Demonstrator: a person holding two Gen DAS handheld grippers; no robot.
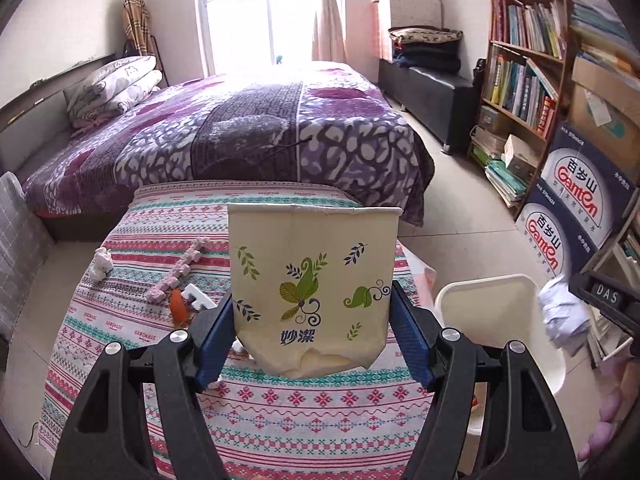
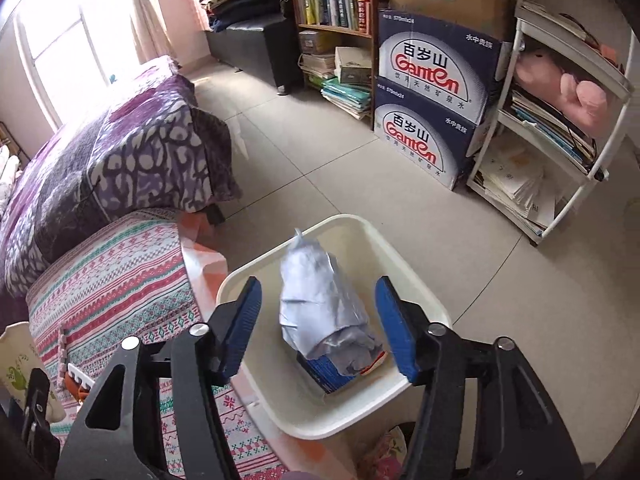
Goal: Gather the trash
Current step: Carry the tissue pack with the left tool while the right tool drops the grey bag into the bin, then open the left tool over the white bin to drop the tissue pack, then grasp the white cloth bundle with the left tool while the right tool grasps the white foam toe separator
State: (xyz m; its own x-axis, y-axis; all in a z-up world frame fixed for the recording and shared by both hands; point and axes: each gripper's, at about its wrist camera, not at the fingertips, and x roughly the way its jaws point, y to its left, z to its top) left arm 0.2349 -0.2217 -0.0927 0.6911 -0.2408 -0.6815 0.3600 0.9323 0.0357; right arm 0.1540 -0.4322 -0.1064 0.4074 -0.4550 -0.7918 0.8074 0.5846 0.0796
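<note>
My left gripper (image 1: 312,300) is shut on a crushed cream paper cup (image 1: 312,256) with green leaf prints, held upright above the patterned tablecloth (image 1: 280,404). The cup's edge (image 2: 16,360) also shows at the far left of the right wrist view. My right gripper (image 2: 318,286) is open above a white bin (image 2: 348,219). A crumpled grey-white wrapper (image 2: 320,312) hangs blurred between the blue pads, touching neither. Under it, a blue box (image 2: 326,374) lies in the bin. In the left wrist view the bin (image 1: 496,282) stands on the floor right of the table.
On the cloth left of the cup lie a white tissue wad (image 1: 102,264), a pink foam strip (image 1: 180,270), an orange scrap (image 1: 178,310) and a white plastic piece (image 1: 198,295). A purple bed (image 1: 240,132) is behind the table. Ganten boxes (image 2: 436,92) and bookshelves (image 1: 520,60) line the right wall.
</note>
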